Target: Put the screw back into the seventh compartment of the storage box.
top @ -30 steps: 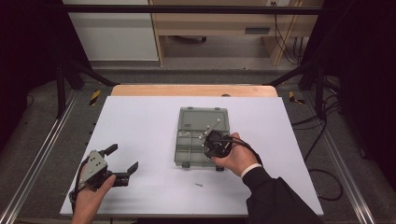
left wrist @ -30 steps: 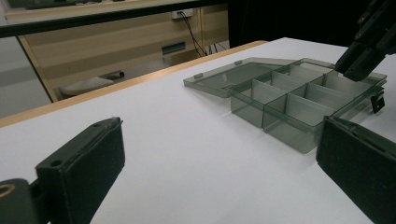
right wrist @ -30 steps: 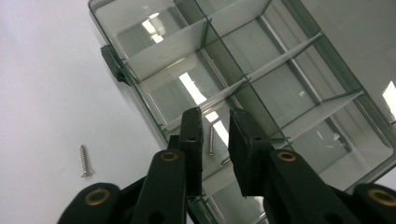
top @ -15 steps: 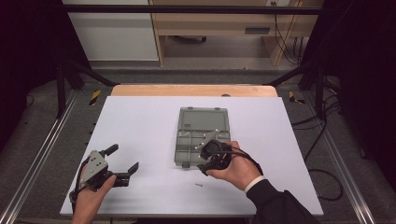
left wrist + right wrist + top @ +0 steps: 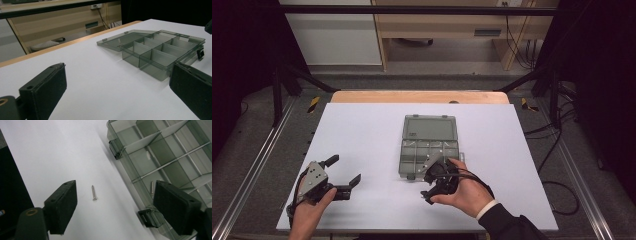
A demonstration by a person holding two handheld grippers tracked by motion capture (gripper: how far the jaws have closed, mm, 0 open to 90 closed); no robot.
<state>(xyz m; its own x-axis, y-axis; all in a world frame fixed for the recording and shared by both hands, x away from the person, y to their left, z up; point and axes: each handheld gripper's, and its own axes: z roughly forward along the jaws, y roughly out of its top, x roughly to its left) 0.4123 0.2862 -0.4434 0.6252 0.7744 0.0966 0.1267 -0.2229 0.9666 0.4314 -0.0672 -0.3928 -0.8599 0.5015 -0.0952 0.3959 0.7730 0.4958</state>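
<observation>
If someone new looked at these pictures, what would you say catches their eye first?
Probably the translucent grey plastic compartment box, lying open with its lid flat, in the middle of the white table. Next, the small silver screw lying loose on the table beside the box, between the open jaws of the right gripper. The left gripper rests open at the table's near left.

White table top [image 5: 362, 130], wooden edge strip [image 5: 419, 96] at its far side, black cables [image 5: 557, 150] on floor

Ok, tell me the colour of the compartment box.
Translucent smoky grey-green compartment box, clearest in the left gripper view.
</observation>
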